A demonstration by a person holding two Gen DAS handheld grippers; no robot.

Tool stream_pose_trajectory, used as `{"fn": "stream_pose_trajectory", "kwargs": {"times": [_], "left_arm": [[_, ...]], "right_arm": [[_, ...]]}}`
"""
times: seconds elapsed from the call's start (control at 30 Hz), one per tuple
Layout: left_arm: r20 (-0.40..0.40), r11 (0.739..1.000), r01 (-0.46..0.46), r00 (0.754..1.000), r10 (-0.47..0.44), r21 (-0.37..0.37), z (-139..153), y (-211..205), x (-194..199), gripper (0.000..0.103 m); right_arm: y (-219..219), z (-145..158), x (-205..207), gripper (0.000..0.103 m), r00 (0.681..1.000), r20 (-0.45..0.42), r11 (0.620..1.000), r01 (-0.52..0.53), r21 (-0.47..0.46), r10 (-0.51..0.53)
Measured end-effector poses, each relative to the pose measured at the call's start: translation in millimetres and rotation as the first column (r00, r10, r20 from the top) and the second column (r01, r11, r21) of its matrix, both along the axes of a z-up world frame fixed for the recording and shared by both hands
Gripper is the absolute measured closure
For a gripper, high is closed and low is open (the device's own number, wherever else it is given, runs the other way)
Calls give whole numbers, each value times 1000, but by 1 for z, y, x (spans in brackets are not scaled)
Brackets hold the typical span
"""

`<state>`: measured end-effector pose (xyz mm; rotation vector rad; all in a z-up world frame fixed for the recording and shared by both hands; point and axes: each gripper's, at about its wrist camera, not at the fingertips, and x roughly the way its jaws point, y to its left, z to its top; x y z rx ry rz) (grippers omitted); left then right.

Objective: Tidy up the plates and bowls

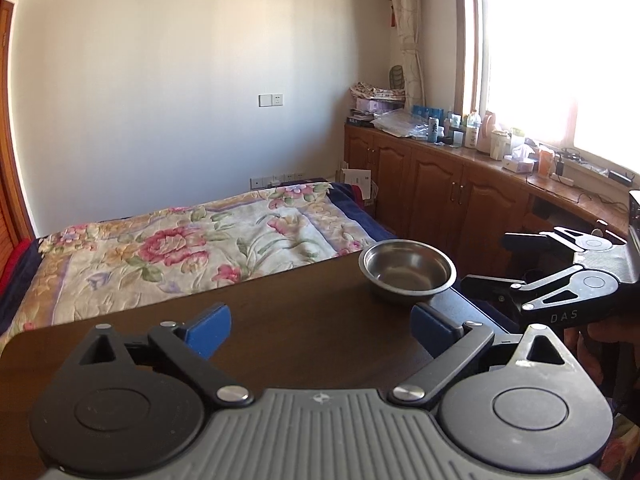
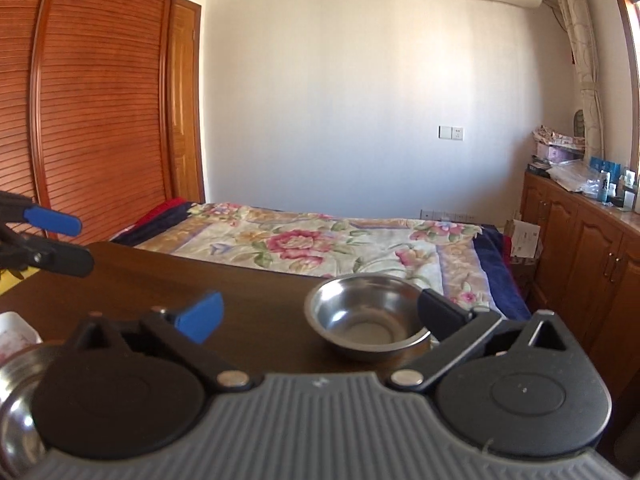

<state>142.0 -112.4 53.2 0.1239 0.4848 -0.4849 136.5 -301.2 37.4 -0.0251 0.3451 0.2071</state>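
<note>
A: What's on the left?
B: The left gripper, jaws spread wide over the bare dark table, nothing between them.
A: And the bowl?
B: 1 steel bowl, upright at the table's far right edge, near the bed.
A: The right gripper?
B: Spread too; its right finger sits just beside the bowl's rim, gripping nothing.

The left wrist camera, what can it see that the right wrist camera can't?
Only the left wrist view shows the bright window and the right gripper from the side. Only the right wrist view shows the wooden slatted doors and a second metal bowl at its lower left edge. Both show the metal bowl on the dark table, and the flowered bed.
</note>
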Motion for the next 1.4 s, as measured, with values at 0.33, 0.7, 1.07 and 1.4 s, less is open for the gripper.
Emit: {"fn": "stream_pose_trajectory", "kwargs": {"times": [0.33,0.7,1.07,1.4], "left_arm": [[-29,998,65,998,-64,21,1,-27,32,5],[-109,989,140,985,-135,42,-8,-67,72,25],[-221,988,150,966,-137,45,-28,-94,115,41],[-287,987,149,950,-126,59,-46,-110,138,45]], "right_arm": [[-28,-12,29,0,1000,-21,999,6,39,-5],[-55,-28,52,17,997,-66,996,41,81,-36],[-74,-46,68,45,990,-138,980,61,190,-35],[-76,-51,73,53,985,-170,972,49,231,-9]]}}
